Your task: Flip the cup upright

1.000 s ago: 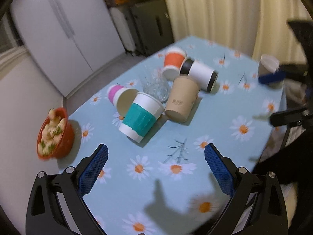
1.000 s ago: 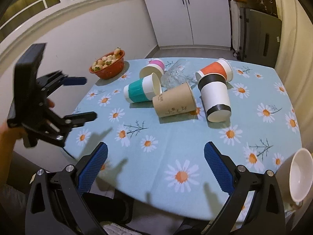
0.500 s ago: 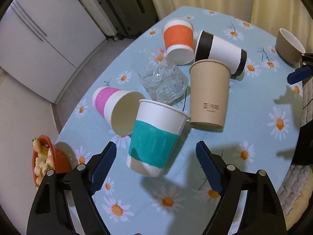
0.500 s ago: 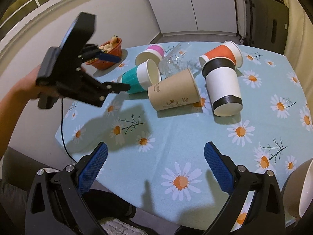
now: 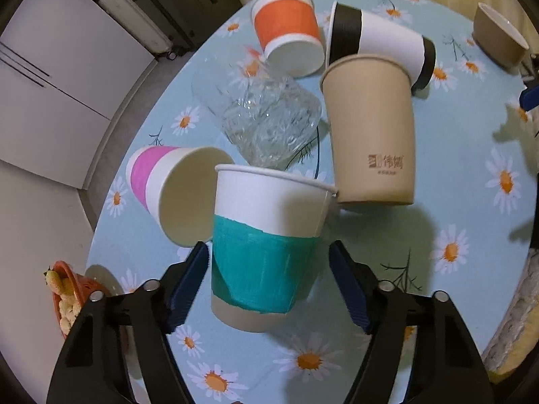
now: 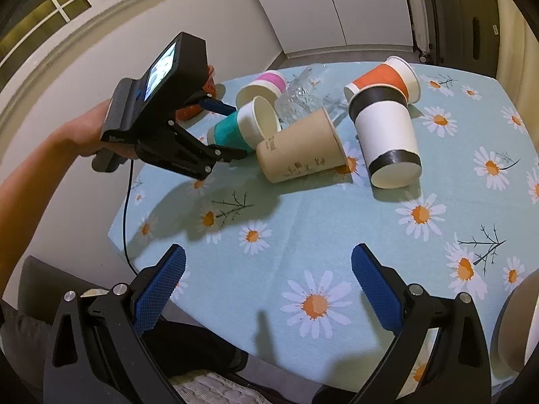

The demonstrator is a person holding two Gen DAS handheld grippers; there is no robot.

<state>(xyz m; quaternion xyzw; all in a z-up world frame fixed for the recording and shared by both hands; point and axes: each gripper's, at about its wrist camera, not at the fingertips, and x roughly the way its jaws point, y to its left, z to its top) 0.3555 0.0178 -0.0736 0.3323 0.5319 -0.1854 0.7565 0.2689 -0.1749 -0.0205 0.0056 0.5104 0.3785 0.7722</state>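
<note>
- Teal cup (image 5: 259, 252): we find it lying on its side on the daisy tablecloth (image 5: 465, 208), rim toward the cluster of cups, base toward our left gripper.
- Left gripper (image 5: 269, 279): we hold it with its blue pads spread on either side of the teal cup's lower body. The left pad sits just beside the cup wall and the right pad shows a gap, so nothing is pinched. From the right wrist view it appears as a black unit (image 6: 175, 118) with one finger above and one below the cup.
- Right gripper (image 6: 267, 289): we hold it with its pads wide apart and empty, over the near edge of the table, well apart from the cups.
- Pink cup (image 5: 171, 188): on its side, mouth toward the teal cup, just beside it.
- Clear glass (image 5: 262, 118): on its side between the pink and tan cups.
- Tan cup (image 5: 370, 134): on its side, its base end touching the teal cup's rim.
- Black-and-white cup (image 5: 380, 40): on its side, touching the tan cup's rim.
- Orange cup (image 5: 288, 30): on its side, beside the black-and-white cup.
- Red bowl (image 5: 64, 299): holding pale food, at the table's left edge.
- Beige bowl (image 5: 498, 40): at the far right.
</note>
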